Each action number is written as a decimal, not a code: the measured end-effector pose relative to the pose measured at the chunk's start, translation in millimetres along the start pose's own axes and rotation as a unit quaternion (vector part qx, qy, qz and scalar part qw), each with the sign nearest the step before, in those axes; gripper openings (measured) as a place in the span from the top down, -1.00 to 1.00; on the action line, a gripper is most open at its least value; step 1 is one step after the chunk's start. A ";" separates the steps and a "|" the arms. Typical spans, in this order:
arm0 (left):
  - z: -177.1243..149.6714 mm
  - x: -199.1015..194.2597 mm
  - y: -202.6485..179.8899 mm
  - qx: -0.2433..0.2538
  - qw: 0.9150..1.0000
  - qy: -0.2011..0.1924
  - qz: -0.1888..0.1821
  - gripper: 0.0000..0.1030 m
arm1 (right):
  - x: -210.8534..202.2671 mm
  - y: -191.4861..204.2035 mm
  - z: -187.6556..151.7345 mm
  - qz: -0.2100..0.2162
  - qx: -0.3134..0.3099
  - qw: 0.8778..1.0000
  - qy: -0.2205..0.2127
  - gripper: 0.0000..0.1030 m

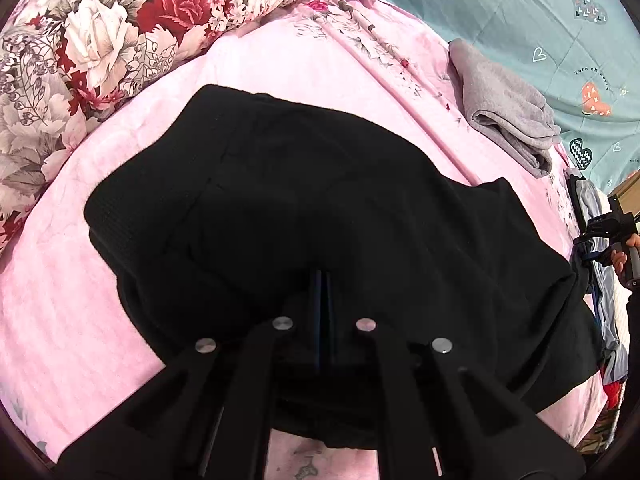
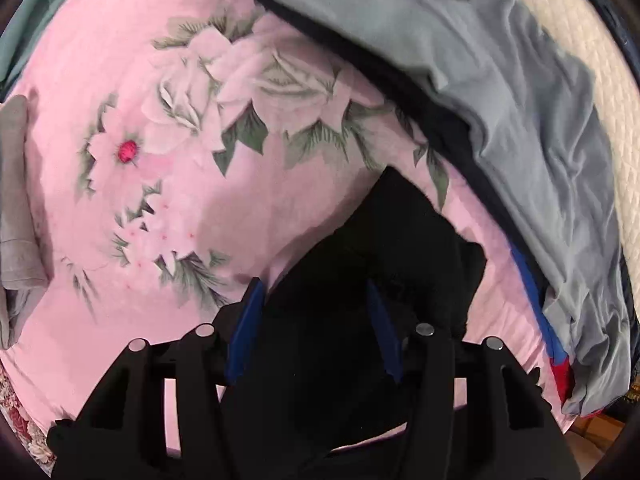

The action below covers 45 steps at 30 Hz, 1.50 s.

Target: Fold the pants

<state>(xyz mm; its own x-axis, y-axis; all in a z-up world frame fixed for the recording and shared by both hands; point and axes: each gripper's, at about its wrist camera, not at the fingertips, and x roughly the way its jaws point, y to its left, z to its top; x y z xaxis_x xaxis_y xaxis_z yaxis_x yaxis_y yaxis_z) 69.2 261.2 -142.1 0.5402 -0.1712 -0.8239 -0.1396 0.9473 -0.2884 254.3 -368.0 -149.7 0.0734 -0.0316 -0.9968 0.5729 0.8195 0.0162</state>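
Note:
Black pants [image 1: 304, 200] lie partly folded on a pink floral bedsheet [image 1: 72, 320]. My left gripper [image 1: 323, 280] is shut on the near edge of the pants, its blue pads pressed together. In the right wrist view my right gripper [image 2: 316, 292] is open, its blue pads [image 2: 248, 320] spread wide on either side of a bunched black end of the pants [image 2: 384, 248]. The right gripper also shows at the far right of the left wrist view [image 1: 612, 240], held in a hand.
A rolled floral quilt [image 1: 120, 40] lies at the back left. A folded grey towel [image 1: 508, 112] sits at the right on the sheet, beside a teal blanket [image 1: 540, 20]. A grey and navy garment [image 2: 500, 100] lies along the bed's right edge.

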 end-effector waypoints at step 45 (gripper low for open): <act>15.4 5.8 -8.3 0.029 0.997 0.075 0.019 0.92 | -40.0 -278.4 -177.2 0.217 0.012 0.961 -0.172 0.72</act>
<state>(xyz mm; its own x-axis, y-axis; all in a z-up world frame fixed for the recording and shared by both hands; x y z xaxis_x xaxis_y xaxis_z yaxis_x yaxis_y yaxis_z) 86.2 256.5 -137.0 0.4041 -0.1705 -0.8987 -0.1069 0.9669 -0.2315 -52.8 -493.4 -128.2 0.5727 0.1185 -0.8112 0.4457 0.7855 0.4294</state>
